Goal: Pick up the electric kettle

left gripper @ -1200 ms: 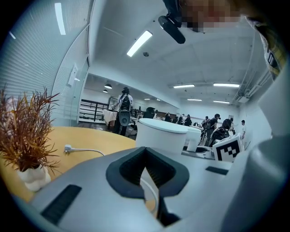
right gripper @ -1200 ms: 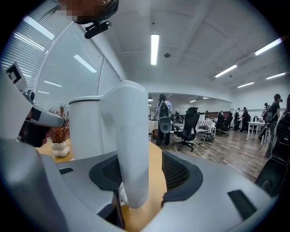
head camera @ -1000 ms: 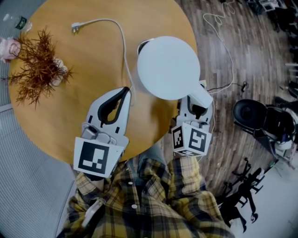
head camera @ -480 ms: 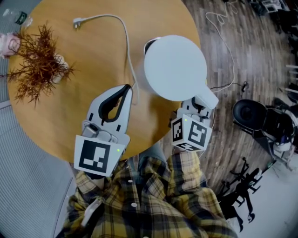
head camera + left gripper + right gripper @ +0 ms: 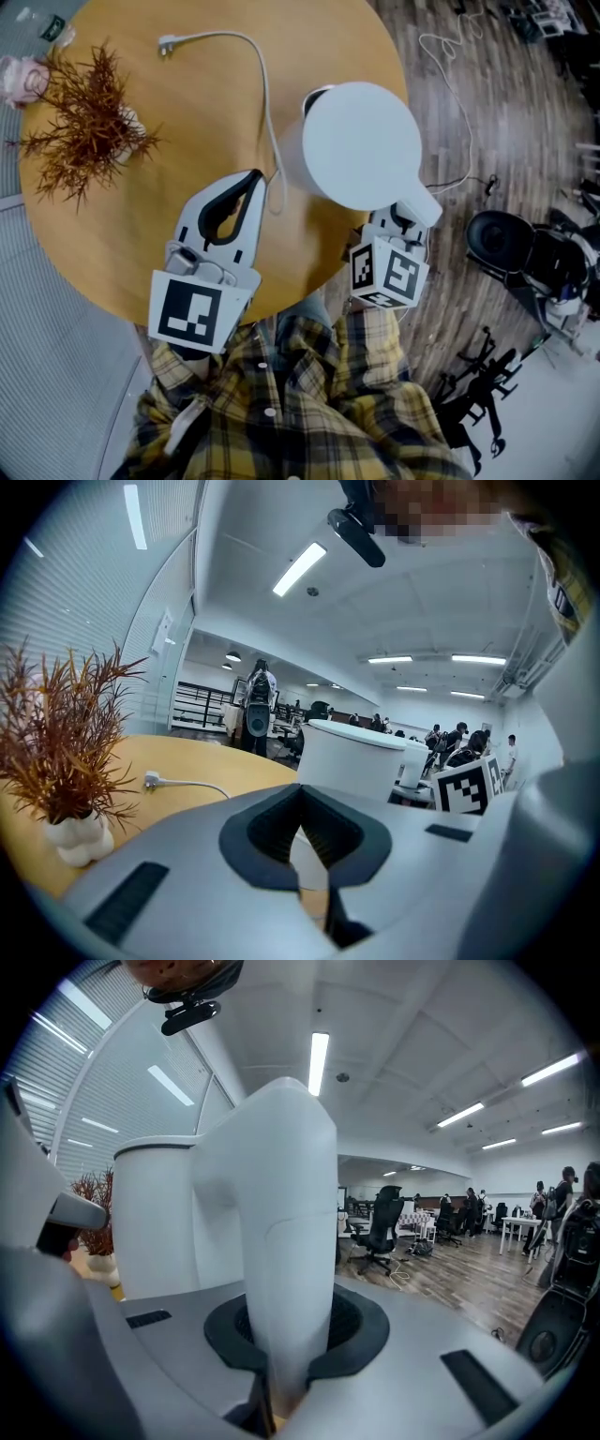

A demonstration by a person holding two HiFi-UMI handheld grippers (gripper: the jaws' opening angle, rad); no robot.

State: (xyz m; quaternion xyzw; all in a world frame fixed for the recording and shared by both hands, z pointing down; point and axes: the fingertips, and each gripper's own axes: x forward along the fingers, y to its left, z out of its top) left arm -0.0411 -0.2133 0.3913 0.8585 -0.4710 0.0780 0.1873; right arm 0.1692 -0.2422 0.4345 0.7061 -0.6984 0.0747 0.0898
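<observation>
A: State of the right gripper (image 5: 398,222)?
B: Pinching the kettle (image 5: 361,141) by its handle (image 5: 281,1232). The jaws have just been closing with the handle between them. Pads press on both its sides, on the straight part below the top bend.
A: Why the handle and not the body?
B: The body looks too wide for the jaws, and the handle is the only narrow part. It points off the tabletop (image 5: 122,244) edge toward the person, so the gripper comes in near level from that side.
A: Where does the kettle sit?
B: At the tabletop's right edge, upright. There's a dark sliver at its far side, likely the base (image 5: 314,92). Can't tell if the kettle is clear of it.
A: And the left gripper (image 5: 253,183)?
B: Pressed together, with nothing in it. It hangs over the tabletop just left of the kettle, not touching. My read is that it's parked out of the way and this is a one-hand lift.
A: Cord?
B: The cord (image 5: 266,94) runs from the kettle's foot across the tabletop. The plug (image 5: 169,42) lies loose on the wood, so nothing should tether the lift.
A: Risks?
B: The grip is off to one side of the weight, so the kettle may sag in the pads. I'd pull straight up, slowly. The plant (image 5: 89,122) is well apart at the left and not a concern.
</observation>
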